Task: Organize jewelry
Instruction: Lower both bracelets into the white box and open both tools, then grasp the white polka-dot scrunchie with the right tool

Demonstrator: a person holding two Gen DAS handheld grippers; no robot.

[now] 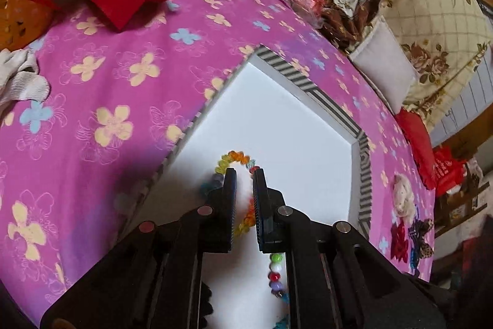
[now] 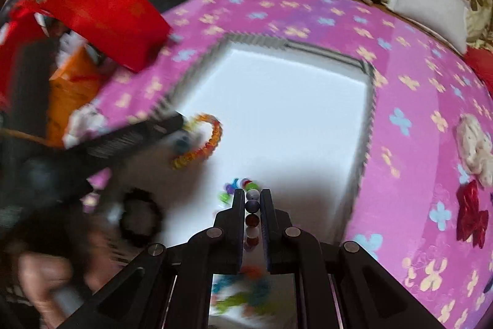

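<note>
Pink flowered cloth (image 1: 129, 88) covers the table; a white tray (image 1: 277, 119) with a striped rim lies on it. Left gripper (image 1: 245, 174) is closed on an orange-and-yellow crystal bracelet (image 1: 235, 158), held over the tray. Right gripper (image 2: 253, 194) is clamped on a string of round mixed-colour beads (image 2: 252, 219), also above the tray. A black scrunchie (image 2: 140, 218) lies on the tray's near side.
</note>
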